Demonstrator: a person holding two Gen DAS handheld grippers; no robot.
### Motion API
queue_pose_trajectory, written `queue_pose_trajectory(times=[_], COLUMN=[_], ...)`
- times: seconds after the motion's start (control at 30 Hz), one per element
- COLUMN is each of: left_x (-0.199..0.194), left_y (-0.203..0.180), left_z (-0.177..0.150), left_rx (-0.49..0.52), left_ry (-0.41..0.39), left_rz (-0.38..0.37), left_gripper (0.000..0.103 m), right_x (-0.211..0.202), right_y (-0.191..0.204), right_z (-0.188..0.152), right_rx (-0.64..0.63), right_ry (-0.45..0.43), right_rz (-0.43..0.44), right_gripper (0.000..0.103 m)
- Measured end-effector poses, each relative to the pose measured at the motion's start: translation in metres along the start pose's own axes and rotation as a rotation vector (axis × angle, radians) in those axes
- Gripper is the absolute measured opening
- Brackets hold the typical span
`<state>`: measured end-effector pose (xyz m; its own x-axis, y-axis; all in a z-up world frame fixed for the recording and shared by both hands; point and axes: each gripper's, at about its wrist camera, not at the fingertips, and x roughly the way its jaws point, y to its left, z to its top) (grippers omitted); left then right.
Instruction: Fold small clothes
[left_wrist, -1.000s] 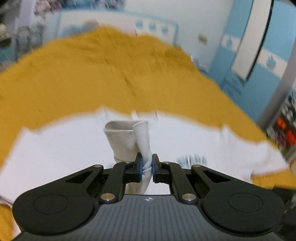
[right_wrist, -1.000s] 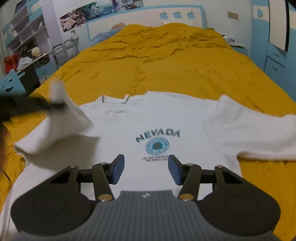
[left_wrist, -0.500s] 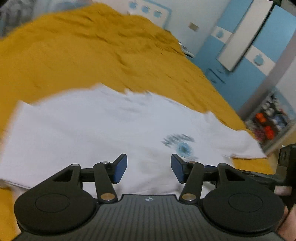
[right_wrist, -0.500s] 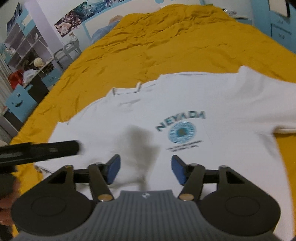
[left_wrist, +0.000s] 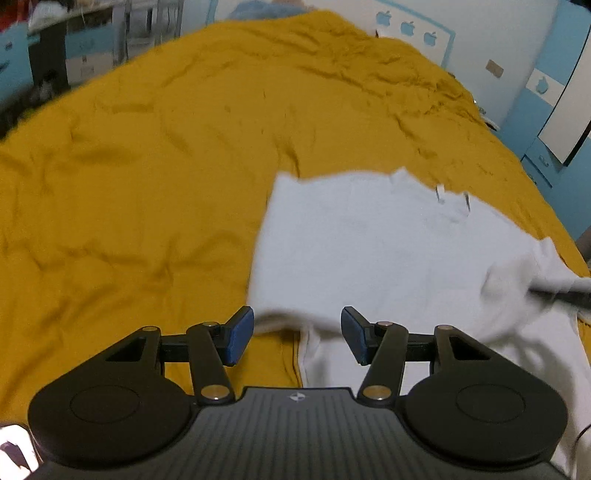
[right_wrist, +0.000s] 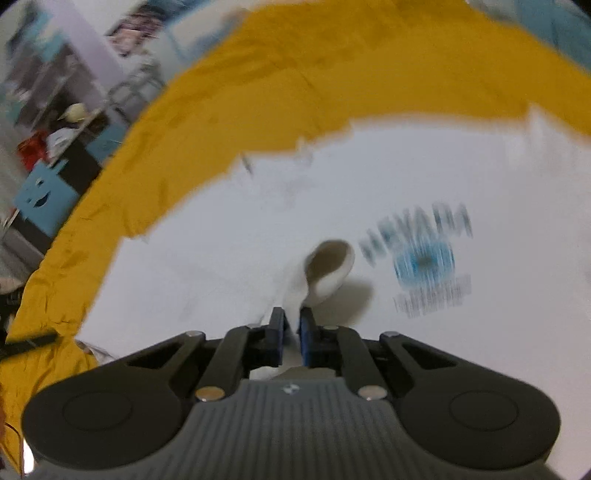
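Observation:
A white T-shirt (left_wrist: 388, 251) with a blue NEVADA print (right_wrist: 421, 243) lies on the mustard-yellow bed cover (left_wrist: 129, 184). Its left sleeve is folded in over the body. My left gripper (left_wrist: 297, 334) is open and empty, just above the shirt's lower left edge. My right gripper (right_wrist: 291, 326) is shut on a fold of the shirt's white cloth (right_wrist: 325, 273), which stands up as a loop in front of the fingers. In the left wrist view the right gripper shows as a dark blur at the right edge (left_wrist: 565, 291), lifting cloth. Both views are motion-blurred.
The bed cover is wrinkled and stretches far to the left and back. A headboard with apple marks (left_wrist: 406, 27) and a blue wardrobe (left_wrist: 554, 110) stand behind. Shelves and a blue box with a face (right_wrist: 44, 192) stand left of the bed.
My left gripper let go of the sleeve, opened and swung to the shirt's left edge. My right gripper, open a moment ago, has shut on a fold of the shirt.

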<state>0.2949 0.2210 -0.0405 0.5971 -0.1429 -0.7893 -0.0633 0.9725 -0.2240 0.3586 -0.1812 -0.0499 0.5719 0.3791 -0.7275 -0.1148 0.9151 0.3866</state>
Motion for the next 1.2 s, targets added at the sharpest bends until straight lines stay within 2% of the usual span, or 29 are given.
queue_pose_trajectory(times=[0.2,0.23,0.33,0.4,0.43,0.57,0.67,0.77,0.87,1.0,1.1,1.2], left_x=[0.046,0.048,0.056,0.061,0.060,0.063,0.064,0.063,0.058,0.050,0.043,0.028], left_y=[-0.005,-0.004,-0.004,0.000,0.003,-0.002,-0.004,-0.007,-0.006,-0.006,-0.009,-0.011], left_z=[-0.014,-0.016,-0.015,-0.014,-0.016,-0.017,-0.016,-0.016,-0.022,-0.027,-0.029,-0.021], left_rx=[-0.037,-0.047,-0.059,-0.079,-0.087,-0.073,-0.070,-0.062,-0.054,-0.057,-0.055,-0.029], left_ry=[0.035,0.031,0.003,0.010,0.013,0.009,0.013,0.027,0.042,0.062,0.105,0.149], left_rz=[0.011,0.015,0.021,0.011,-0.002,0.012,0.024,0.031,0.038,0.061,0.087,0.076], left_gripper=[0.063,0.061,0.042,0.029,0.025,0.023,0.023,0.022,0.022,0.019,0.018,0.019], right_x=[-0.040,-0.045,-0.066,-0.082,-0.090,-0.110,-0.093,-0.054,-0.031,-0.008,-0.003,-0.004], right_y=[0.046,0.052,0.062,0.057,0.052,0.006,-0.051,-0.107,-0.146,-0.173,-0.178,-0.175], right_z=[0.065,0.075,0.104,0.123,0.130,0.149,0.138,0.107,0.076,0.046,0.034,0.036], right_rx=[-0.133,-0.147,-0.183,-0.188,-0.184,-0.129,-0.039,0.046,0.111,0.167,0.172,0.145], right_ry=[-0.129,-0.148,-0.220,-0.267,-0.285,-0.337,-0.259,-0.137,-0.066,0.001,0.005,0.014], right_rz=[0.059,0.069,0.085,0.089,0.087,0.026,-0.021,-0.117,-0.146,-0.152,-0.143,-0.144], right_gripper=[0.003,0.003,0.003,0.003,0.003,0.003,0.003,0.002,0.002,0.002,0.002,0.005])
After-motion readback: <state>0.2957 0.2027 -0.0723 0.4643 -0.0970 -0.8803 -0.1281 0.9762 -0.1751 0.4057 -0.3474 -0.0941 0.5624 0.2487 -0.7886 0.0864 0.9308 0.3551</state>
